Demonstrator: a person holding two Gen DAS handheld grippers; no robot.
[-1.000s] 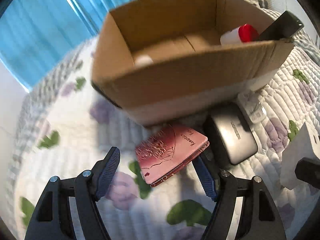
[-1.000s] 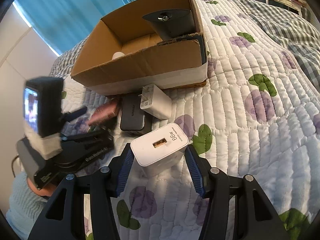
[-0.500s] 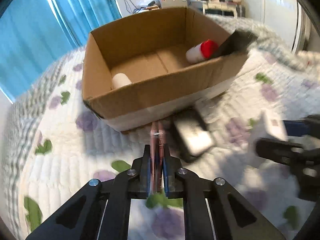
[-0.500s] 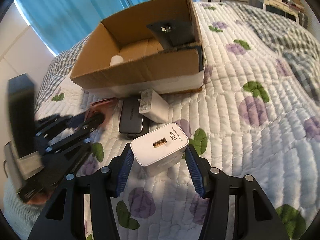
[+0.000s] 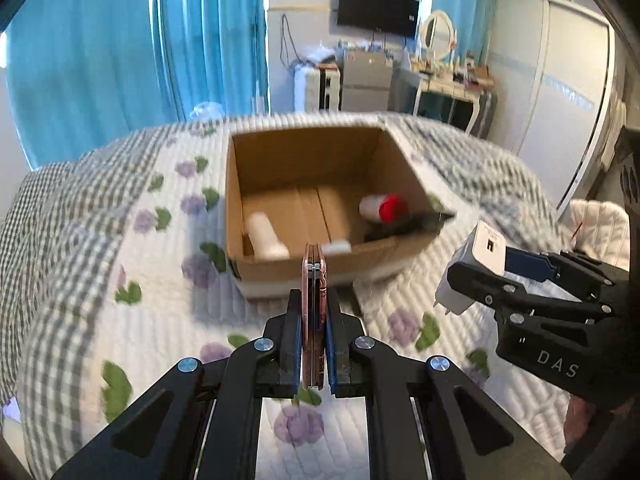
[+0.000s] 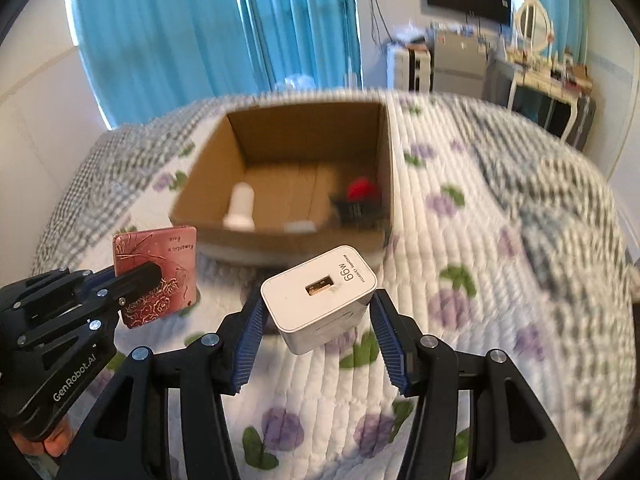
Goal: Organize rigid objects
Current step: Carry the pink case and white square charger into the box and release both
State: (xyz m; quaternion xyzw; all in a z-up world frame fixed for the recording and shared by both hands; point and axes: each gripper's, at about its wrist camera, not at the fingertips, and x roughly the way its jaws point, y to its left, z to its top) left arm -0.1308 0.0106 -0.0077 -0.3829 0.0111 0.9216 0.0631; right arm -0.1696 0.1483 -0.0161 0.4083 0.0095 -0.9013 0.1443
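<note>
My left gripper (image 5: 313, 320) is shut on a thin pink rose-patterned case (image 5: 314, 280), held edge-on above the quilt in front of the cardboard box (image 5: 236, 184). The same case shows flat-faced in the right wrist view (image 6: 160, 268), held by the left gripper (image 6: 138, 280). My right gripper (image 6: 318, 320) is shut on a white 66W charger (image 6: 320, 296), lifted above the quilt; it appears at the right in the left wrist view (image 5: 476, 264). The box (image 6: 212, 172) holds a white bottle (image 5: 264, 236), a red-capped bottle (image 5: 382, 206) and a dark object (image 5: 404, 224).
The box sits on a floral quilted bed (image 5: 120, 264). Blue curtains (image 5: 120, 48) hang behind it. A wardrobe (image 5: 560, 100), a desk with clutter (image 5: 448, 80) and a wall screen (image 5: 378, 10) stand at the back right.
Both grippers rose from the quilt with their objects and now look level at the box. The left gripper closed on the pink case a second ago and lifted it.
</note>
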